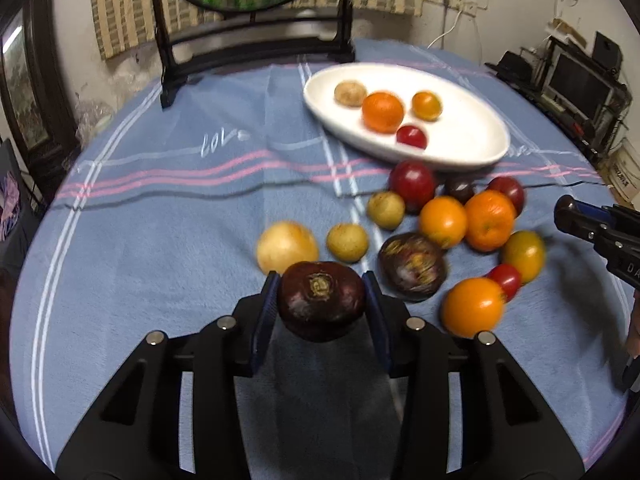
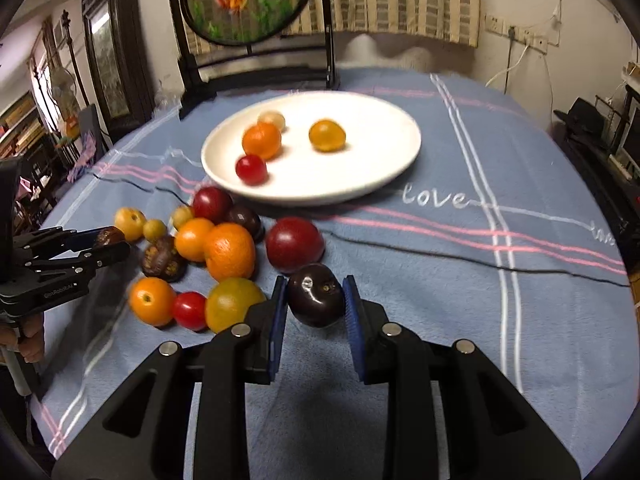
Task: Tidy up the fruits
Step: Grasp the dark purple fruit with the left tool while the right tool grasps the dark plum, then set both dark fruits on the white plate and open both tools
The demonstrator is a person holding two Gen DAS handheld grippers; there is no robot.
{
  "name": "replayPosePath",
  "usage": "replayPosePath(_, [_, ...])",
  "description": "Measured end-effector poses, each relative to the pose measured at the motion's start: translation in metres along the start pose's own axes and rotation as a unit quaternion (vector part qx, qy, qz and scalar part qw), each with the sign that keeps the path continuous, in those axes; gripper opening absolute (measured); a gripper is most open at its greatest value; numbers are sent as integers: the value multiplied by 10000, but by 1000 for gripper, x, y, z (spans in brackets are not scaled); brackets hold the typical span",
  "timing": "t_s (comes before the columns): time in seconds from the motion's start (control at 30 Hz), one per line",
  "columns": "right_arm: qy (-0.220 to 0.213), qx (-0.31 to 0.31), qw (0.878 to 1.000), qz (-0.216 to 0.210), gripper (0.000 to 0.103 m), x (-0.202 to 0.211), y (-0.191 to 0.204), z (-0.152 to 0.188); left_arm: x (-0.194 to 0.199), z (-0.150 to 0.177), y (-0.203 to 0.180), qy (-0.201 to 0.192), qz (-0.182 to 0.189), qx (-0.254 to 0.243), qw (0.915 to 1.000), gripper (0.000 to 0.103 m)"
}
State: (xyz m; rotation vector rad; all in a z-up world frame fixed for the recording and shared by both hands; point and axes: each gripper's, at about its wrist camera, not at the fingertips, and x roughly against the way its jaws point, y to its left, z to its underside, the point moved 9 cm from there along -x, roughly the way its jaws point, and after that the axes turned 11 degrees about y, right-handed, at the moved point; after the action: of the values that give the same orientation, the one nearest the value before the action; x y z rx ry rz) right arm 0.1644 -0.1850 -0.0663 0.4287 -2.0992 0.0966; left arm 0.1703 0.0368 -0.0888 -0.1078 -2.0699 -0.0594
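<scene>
Between left tongs (image 1: pixel 322 300): mangosteen (image 1: pixel 321 305); right tongs (image 2: pixel 316 300): plum (image 2: pixel 316 300).

right tongs (image 1: pixel 576 220): cut off at frame edge | plate fruit (image 1: pixel 382 112): blurred

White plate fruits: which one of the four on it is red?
The small red round fruit at the edge of the white oval plate nearest the loose pile. Its three neighbours are orange, yellow-orange and pale tan.

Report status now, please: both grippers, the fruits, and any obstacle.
Left gripper shut on mangosteen. Right gripper shut on dark plum. Plate holds four fruits; pile beside it. Path to plate looks free.
</scene>
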Motion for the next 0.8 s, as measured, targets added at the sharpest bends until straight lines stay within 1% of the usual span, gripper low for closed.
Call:
replayPosePath(0.07, [-158,28,9999,-47,28,12,3,-5,15,-8,-6,-169,54,-77,9998,42])
replayPosePath(0.2, [-438,81,9988,-188,28,32,11,-23,34,-31,-24,-386,143,-275,9988,42])
replayPosePath(0.37, [-679,164,9975,-123,28,44,15,-55,42,-70,-47,-598,193,-470,9969,42])
replayPosePath(0.47, [-697,78,9975,-71,28,37,11,-72,33,-91,-55,-555,275,-407,9973,42])
replayPosePath(0.57, [-641,5,9979,70,28,20,6,-83,16,-103,-60,-474,219,-363,9980,42])
replayPosePath(0.67, [-408,-150,9990,53,28,-6,-2,-88,-5,-113,-63,-295,212,-340,9988,42])
replayPosePath(0.8, [-274,-249,9993,114,29,-28,-12,-92,-24,-123,-59,-230,139,-321,9991,42])
